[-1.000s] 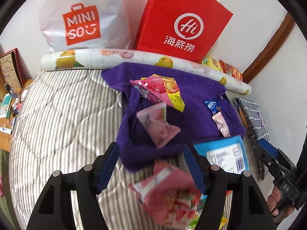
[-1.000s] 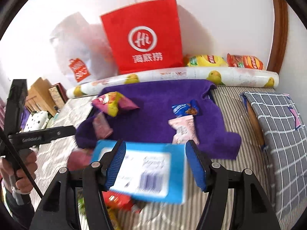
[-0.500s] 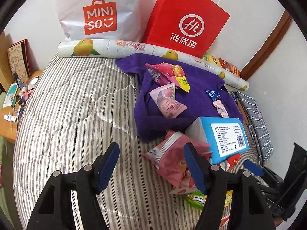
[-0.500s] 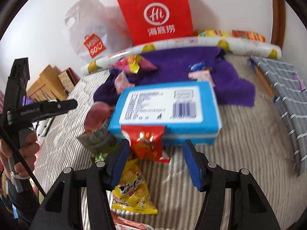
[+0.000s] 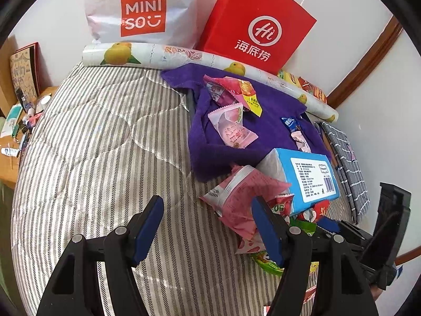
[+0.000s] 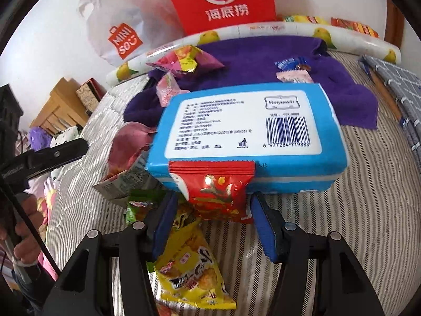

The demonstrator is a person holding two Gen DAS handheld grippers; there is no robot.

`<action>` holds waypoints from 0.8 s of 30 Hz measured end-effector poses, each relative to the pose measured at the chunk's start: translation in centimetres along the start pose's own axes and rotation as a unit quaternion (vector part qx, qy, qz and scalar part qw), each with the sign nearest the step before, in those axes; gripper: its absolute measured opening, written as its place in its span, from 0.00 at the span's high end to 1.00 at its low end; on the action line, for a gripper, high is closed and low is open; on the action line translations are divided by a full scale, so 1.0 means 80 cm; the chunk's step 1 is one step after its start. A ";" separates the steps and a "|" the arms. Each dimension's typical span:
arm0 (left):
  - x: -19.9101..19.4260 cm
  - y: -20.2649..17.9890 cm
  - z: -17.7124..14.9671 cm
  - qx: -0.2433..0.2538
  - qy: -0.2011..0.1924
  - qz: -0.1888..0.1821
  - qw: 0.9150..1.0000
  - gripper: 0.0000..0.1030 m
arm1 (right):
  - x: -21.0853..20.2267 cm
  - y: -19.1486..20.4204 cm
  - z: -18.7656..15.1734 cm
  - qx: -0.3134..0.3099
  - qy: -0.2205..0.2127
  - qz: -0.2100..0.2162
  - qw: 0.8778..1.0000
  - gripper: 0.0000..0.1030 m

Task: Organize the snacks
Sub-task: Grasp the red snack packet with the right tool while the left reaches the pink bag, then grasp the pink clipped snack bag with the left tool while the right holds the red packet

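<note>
Where snacks lie — striped quilt (image 5: 92,144), white wall (image 5: 350,60)

Striped quilt (image 5: 100,142) left: open passage. Right: snack pile (image 5: 244,200), blue pack (image 6: 247,131) block way.

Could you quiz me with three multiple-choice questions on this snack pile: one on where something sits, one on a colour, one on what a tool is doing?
1. Where is the blue tissue pack?
A. On the snack pile
B. Inside the red paper bag
C. On the floor

2. What colour is the towel?
A. Green
B. Purple
C. White

3. What lies between the right tool's fingers?
A. Nothing
B. The towel
C. A red snack packet

Answers: 1 A, snack packets poke out under it. 2 B, purple cloth under the sweets. 3 C, the closing fingers flank the red packet.
</note>
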State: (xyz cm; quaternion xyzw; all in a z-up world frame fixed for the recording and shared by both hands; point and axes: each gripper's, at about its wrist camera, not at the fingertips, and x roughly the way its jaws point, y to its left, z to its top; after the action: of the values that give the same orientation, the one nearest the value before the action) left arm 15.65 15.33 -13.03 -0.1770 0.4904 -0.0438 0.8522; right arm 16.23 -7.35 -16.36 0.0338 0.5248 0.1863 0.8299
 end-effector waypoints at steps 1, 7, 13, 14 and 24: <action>0.001 -0.001 0.000 0.001 0.001 -0.002 1.000 0.35 | 0.002 -0.001 0.000 0.003 0.001 0.001 1.000 0.57; 0.014 -0.008 0.003 0.006 0.001 -0.027 1.000 0.34 | -0.010 -0.010 -0.006 0.012 -0.014 0.013 1.000 0.60; 0.033 -0.018 0.007 0.008 0.006 -0.046 0.999 0.34 | -0.047 -0.022 -0.012 0.011 -0.048 0.014 0.999 0.60; 0.036 -0.020 0.008 0.013 0.008 -0.044 0.999 0.34 | -0.051 -0.025 -0.013 0.011 -0.052 0.011 0.999 0.60; 0.074 -0.030 0.017 0.048 0.032 -0.048 0.997 0.34 | -0.104 -0.093 -0.036 0.037 -0.081 -0.050 0.995 0.60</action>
State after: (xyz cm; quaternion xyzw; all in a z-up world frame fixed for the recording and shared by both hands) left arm 20.10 11.97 -16.48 -0.1574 0.5054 -0.1138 0.8408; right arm 12.54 -17.52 -12.39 0.0536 0.4637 0.1216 0.8760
